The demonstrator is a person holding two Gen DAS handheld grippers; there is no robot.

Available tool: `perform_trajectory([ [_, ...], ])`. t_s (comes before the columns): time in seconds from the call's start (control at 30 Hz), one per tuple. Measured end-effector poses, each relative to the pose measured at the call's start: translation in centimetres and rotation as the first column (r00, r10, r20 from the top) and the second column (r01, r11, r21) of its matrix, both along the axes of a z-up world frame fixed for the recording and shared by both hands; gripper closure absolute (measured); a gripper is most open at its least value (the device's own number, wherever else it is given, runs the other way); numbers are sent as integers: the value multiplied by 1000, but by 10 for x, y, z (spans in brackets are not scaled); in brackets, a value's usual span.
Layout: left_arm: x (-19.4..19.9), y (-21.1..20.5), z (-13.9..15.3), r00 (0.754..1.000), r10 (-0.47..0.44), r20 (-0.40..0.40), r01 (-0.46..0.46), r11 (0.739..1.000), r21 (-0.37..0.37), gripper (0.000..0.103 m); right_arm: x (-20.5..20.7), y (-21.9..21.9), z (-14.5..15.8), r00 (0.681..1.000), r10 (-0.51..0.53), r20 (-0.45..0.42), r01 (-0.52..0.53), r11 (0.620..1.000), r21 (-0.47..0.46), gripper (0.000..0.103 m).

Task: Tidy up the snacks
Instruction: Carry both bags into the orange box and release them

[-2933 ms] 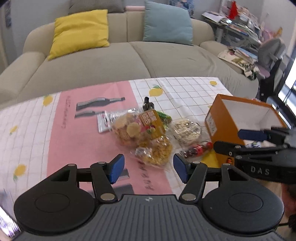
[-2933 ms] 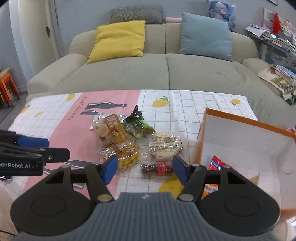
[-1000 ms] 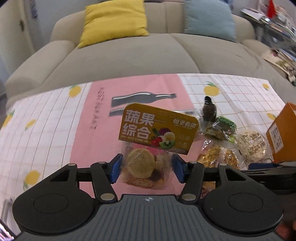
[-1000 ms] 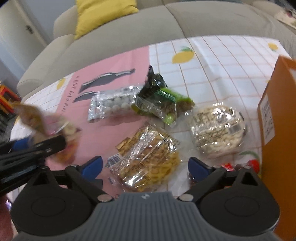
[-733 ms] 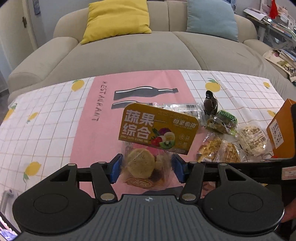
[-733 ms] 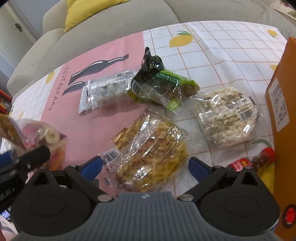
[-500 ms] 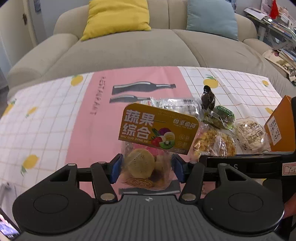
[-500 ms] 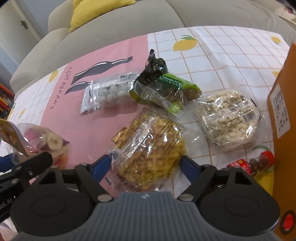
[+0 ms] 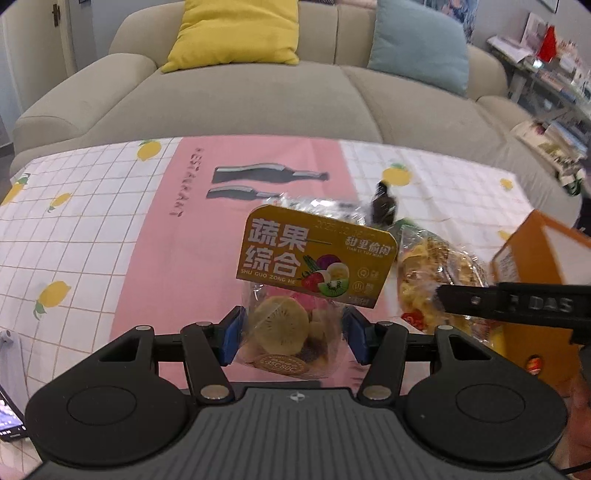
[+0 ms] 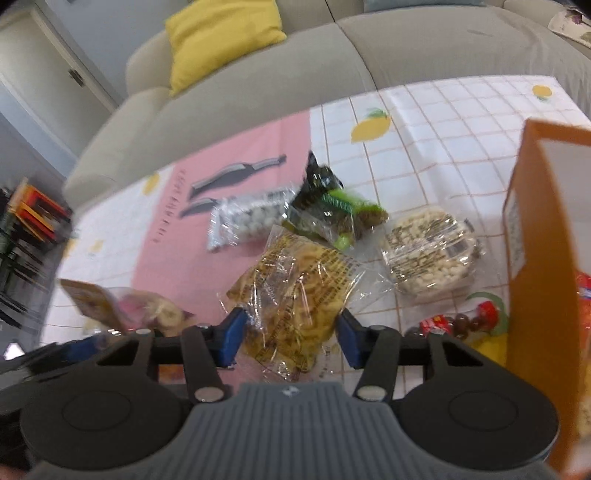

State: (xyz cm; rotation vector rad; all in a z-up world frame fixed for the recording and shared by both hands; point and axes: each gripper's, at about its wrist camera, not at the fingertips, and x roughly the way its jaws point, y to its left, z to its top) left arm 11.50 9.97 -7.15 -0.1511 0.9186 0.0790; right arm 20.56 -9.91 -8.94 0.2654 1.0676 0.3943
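On my left, the left gripper (image 9: 291,336) is clamped on a clear plastic bag of dried fruit slices with a mustard-yellow card header (image 9: 295,295); its blue pads (image 9: 231,338) press in on both sides of the bag, which I see lifted clear of the pink and white checked tablecloth with lemon prints (image 9: 110,229). In the right wrist view that same bag (image 10: 147,314) shows at the lower left edge, blurred.

Moving right, the right gripper (image 10: 290,336) has its jaws closing around a crinkly clear packet of golden-yellow crisps (image 10: 295,291); the packet sits between the blue pads (image 10: 231,334) and they appear to be touching its sides. In the left wrist view that packet (image 9: 432,273) hangs just to the right of the fruit bag, with one black finger of the right gripper across it.

On the cloth beyond it lie a clear wrapper of pale round sweets (image 10: 247,218), then a dark and green foil bag (image 10: 332,210) touching it, then a round clear tub of pale puffed grains (image 10: 428,251). Near the tub, at the foot of the box, lies a small clear packet of dark and red sweets (image 10: 461,321).

At the far right stands an open orange cardboard box with a white inside (image 10: 535,258), with something red-wrapped just visible inside it. Behind the table runs a beige sofa (image 9: 258,96) with a yellow cushion (image 9: 236,33).
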Motion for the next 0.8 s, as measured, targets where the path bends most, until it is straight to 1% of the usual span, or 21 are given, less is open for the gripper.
perform_trajectory([
  [0.17,-12,-13,30,999,-25,48,27,998,-49,38,-21,-40,40,997,-25,77,24,1000,17,51],
  [0.27,-16,-26,48,996,-51,70,57,993,-100,38,-36,-67,60,992,-44,121,42,999,14,51],
  [0.33,-18,-38,59,993,-84,86,94,987,-129,38,-45,-86,72,989,-49,142,47,999,14,51],
  [0.43,-17,-64,75,980,-164,111,180,972,-154,38,-57,-118,89,982,-58,179,60,998,-5,51],
  [0.53,-10,-95,87,960,-249,127,268,949,-165,38,-67,-151,100,975,-74,209,82,996,-29,51],
  [0.63,-1,-130,97,932,-337,135,355,924,-146,38,-70,-185,104,971,-122,205,134,990,-44,51],
  [0.7,8,-155,102,908,-397,136,414,900,-137,38,-71,-208,105,969,-157,191,168,985,-47,51],
  [0.8,20,-188,104,874,-470,125,485,862,-149,38,-75,-240,101,965,-200,172,215,974,-73,51],
])
